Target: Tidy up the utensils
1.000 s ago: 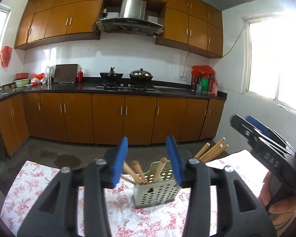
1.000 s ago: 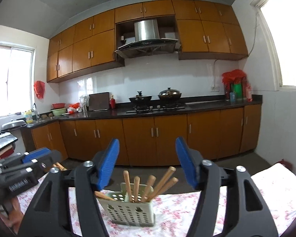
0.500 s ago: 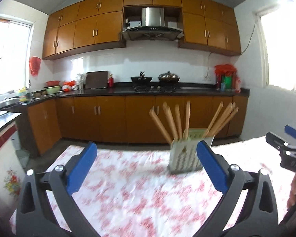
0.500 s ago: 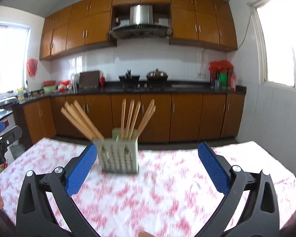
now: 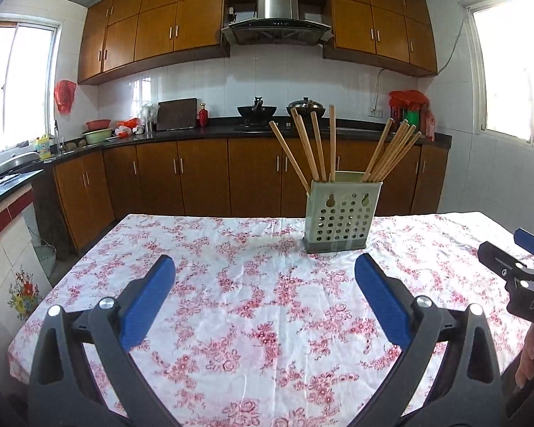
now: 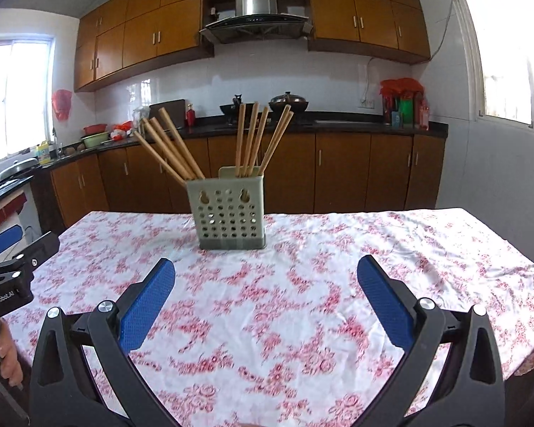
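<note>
1. Left gripper (image 5: 265, 274): both blue-padded fingers spread wide above the tablecloth, with nothing between them. Its side shows at the left edge of the right wrist view (image 6: 7, 249).
2. Right gripper (image 6: 266, 274): fingers likewise spread wide and holding nothing; it appears at the right edge of the left wrist view (image 5: 523, 249), where part of the person's hand (image 5: 528, 359) grips its handle.
3. Utensil holder (image 5: 341, 219): a pale green, perforated plastic caddy standing upright on the table, toward the far edge, well ahead of both grippers. In the right wrist view (image 6: 228, 210) it sits slightly left of centre.
4. Chopsticks (image 5: 313, 149): wooden sticks standing in the holder in two fanned groups, one leaning left, the other (image 5: 391, 153) leaning right, ends up.
5. Tablecloth (image 5: 231, 302): white with a red floral print, covering the table.
6. Background: brown kitchen cabinets (image 5: 203, 178), a dark countertop, two pots (image 5: 256, 109) on the stove, and a range hood (image 5: 276, 21) above.
</note>
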A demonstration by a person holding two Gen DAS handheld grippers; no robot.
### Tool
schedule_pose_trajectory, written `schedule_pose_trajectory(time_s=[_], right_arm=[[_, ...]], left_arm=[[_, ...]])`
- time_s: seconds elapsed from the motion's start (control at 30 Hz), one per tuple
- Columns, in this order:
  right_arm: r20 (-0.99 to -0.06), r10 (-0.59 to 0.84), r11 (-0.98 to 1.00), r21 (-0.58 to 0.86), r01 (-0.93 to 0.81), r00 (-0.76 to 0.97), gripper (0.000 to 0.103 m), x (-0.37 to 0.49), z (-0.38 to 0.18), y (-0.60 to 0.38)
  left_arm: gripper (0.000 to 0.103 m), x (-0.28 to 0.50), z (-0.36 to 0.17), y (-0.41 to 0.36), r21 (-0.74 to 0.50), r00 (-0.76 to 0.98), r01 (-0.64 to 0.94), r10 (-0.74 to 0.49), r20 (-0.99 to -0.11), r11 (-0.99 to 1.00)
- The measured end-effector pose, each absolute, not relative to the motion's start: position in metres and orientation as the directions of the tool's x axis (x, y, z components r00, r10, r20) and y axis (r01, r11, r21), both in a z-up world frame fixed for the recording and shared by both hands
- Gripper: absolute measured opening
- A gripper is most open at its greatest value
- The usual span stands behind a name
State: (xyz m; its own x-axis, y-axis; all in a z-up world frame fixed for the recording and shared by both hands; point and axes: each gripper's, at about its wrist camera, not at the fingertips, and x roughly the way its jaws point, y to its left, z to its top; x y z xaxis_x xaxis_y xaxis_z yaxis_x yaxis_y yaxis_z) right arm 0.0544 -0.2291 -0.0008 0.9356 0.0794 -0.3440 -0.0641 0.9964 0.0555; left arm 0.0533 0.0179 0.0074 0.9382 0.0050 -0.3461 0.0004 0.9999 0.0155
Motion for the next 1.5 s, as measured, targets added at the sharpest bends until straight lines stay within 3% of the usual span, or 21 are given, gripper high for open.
schedule_pose_trajectory(time_s=[1.5], right_arm=[[-0.388, 0.072, 0.996, 0.072, -0.048, 0.919, 0.101, 0.046, -0.015, -0.222]], left_arm=[[0.099, 0.047, -0.001, 0.009, -0.008, 0.925, 0.017, -0.019, -0.379, 1.0]])
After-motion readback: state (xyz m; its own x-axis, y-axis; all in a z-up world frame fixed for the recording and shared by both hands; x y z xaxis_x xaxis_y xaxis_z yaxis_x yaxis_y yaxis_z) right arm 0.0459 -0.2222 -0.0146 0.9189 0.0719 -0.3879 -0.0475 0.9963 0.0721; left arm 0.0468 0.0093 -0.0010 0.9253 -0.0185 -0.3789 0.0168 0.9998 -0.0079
